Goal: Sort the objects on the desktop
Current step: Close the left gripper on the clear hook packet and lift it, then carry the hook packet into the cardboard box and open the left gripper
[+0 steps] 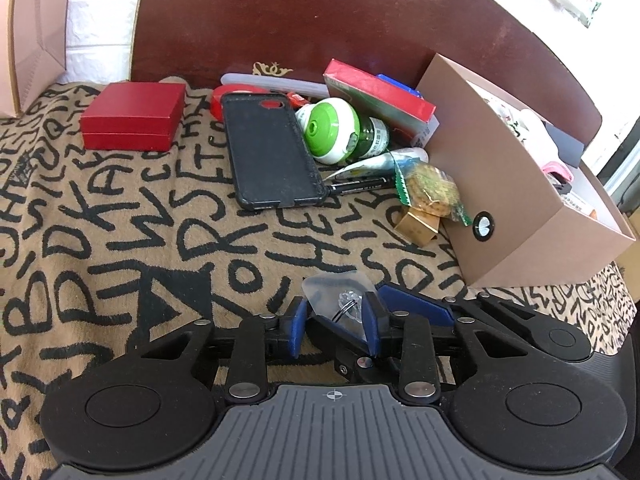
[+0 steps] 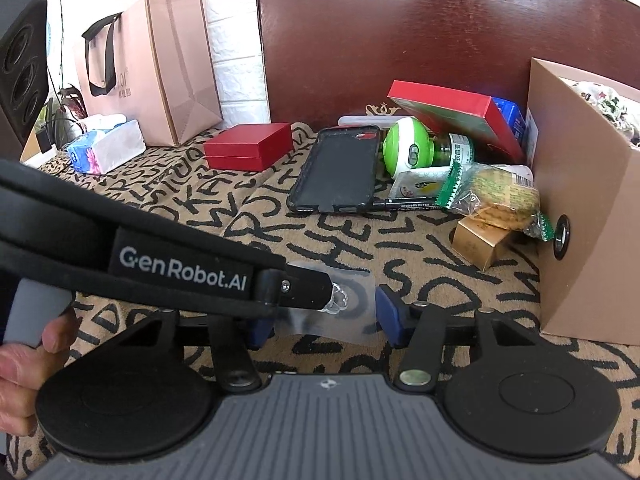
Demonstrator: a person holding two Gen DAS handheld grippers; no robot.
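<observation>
surface: bench [image 1: 120,240] under tan cloth with black letters; dark red panel [image 1: 320,20] behind.
left tongs [image 1: 338,316]: pinching clear packet [image 1: 340,292], low over cloth.
right tongs [image 2: 324,316]: spread around the packet.
phone case [image 1: 272,152]: flat, long axis toward the panel.

Phone case [image 1: 272,152] at frame centre, gift box [image 1: 134,116] to its left, bottle [image 1: 342,132] to its right, cardboard box [image 1: 516,184] at far right, snack packet [image 1: 432,190] before it.
</observation>
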